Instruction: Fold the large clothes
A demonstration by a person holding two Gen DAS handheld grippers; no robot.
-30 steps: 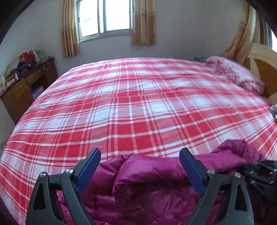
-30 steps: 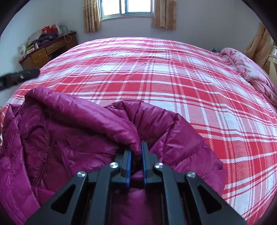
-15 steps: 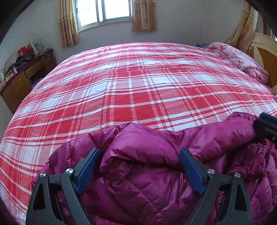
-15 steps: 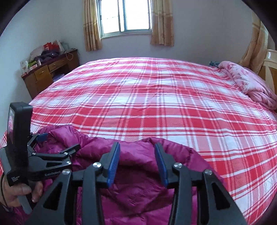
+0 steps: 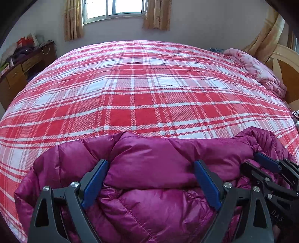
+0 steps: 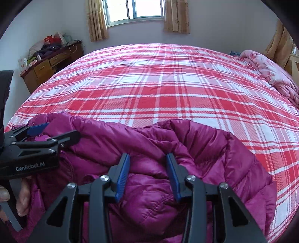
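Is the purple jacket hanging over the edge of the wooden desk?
No, the purple jacket lies on the red plaid bed cover, far from the wooden desk by the wall.

Jacket (image 5: 155, 179) on bed (image 5: 142, 97) at 6 o'clock; quilt (image 5: 256, 69) at 2 o'clock; desk (image 5: 20, 69) at 10; window (image 5: 114, 8) at 12.

A magenta padded jacket (image 5: 155, 168) lies bunched at the near edge of the bed (image 5: 142, 89), which carries a red and white plaid cover. The left gripper (image 5: 151, 179) hangs over the jacket with its blue pads wide apart, a puffy fold between them. The right gripper (image 5: 269, 168) enters from the right edge, on the jacket.
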